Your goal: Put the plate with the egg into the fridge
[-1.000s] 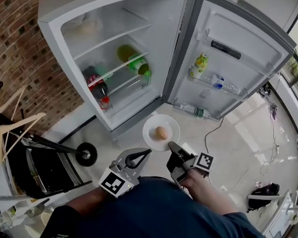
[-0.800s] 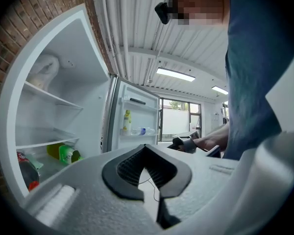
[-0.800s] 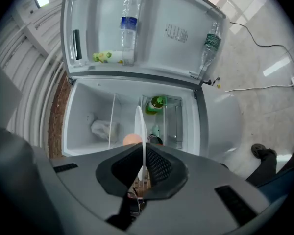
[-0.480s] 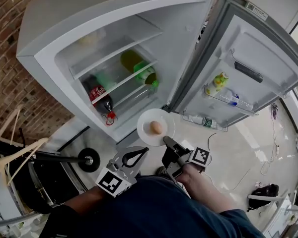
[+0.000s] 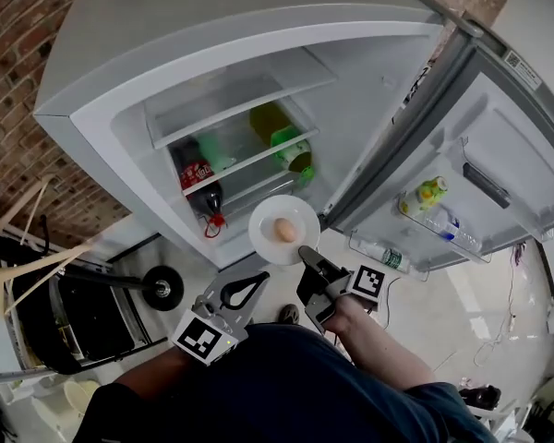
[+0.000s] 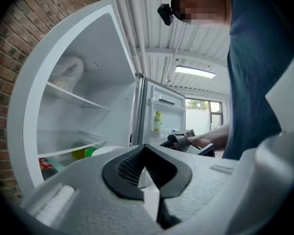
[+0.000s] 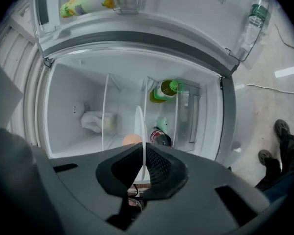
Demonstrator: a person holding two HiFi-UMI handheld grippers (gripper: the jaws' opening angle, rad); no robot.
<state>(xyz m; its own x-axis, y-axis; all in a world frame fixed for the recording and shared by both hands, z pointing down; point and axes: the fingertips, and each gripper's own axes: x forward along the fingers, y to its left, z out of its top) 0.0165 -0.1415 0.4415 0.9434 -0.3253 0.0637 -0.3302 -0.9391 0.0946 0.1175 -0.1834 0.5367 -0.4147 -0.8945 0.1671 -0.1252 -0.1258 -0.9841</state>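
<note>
A white plate with a brown egg on it hangs in front of the open fridge, level with its lower shelves. My right gripper is shut on the plate's near rim. In the right gripper view the plate shows edge-on between the pads, with the egg just left of it. My left gripper hovers left of the plate, shut, with nothing in it. In its own view the left gripper points at the fridge's shelves.
On the fridge shelves lie a cola bottle and a green bottle. The fridge door stands open at the right with bottles in its rack. A wheeled cart and wooden hangers stand at the left by a brick wall.
The plate and both grippers have come closer to the fridge. The plate now overlaps the fridge's lower front edge. The right gripper's hold on the rim has not changed.
</note>
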